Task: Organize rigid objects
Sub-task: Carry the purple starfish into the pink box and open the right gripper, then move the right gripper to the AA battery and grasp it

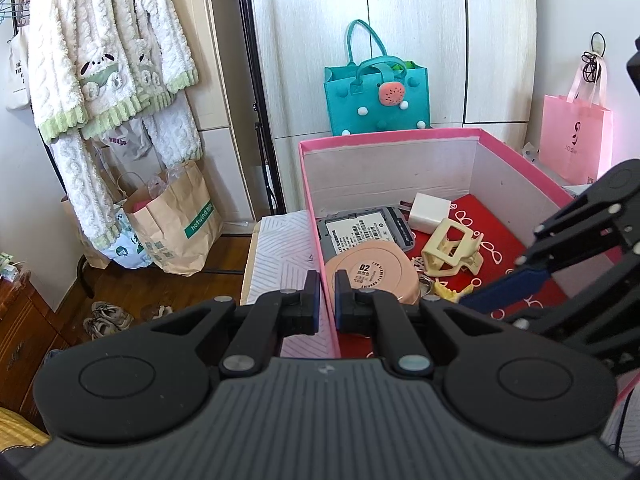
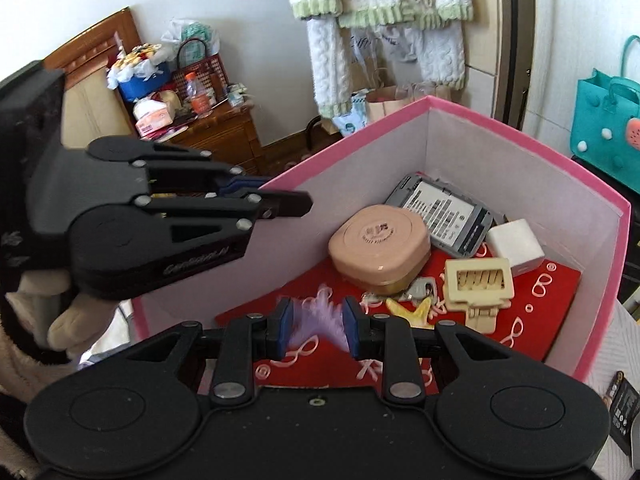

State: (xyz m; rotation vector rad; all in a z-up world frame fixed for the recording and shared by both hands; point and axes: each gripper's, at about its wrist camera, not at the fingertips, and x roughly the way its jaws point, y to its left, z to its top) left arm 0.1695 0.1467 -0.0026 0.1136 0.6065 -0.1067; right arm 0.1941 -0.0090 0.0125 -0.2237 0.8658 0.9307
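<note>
A pink box (image 1: 400, 136) with a red floor holds a round pink case (image 1: 370, 270), a grey phone back with a battery (image 1: 362, 230), a white charger (image 1: 430, 212), a cream hair claw (image 1: 452, 252) and a yellow star clip (image 2: 416, 310). My left gripper (image 1: 327, 304) is shut on the box's left wall; it also shows in the right wrist view (image 2: 280, 200). My right gripper (image 2: 318, 330) is inside the box, its jaws a little apart, and a blurred purple hair claw (image 2: 320, 322) sits between the pads; whether they still grip it I cannot tell.
A teal felt bag (image 1: 376, 96) stands behind the box and a pink paper bag (image 1: 576, 136) to its right. A clothes rack with pyjamas (image 1: 108, 60) and paper bags (image 1: 172, 220) is at left. A wooden nightstand with clutter (image 2: 192, 120) is beyond. A dark packet (image 2: 622, 412) lies right of the box.
</note>
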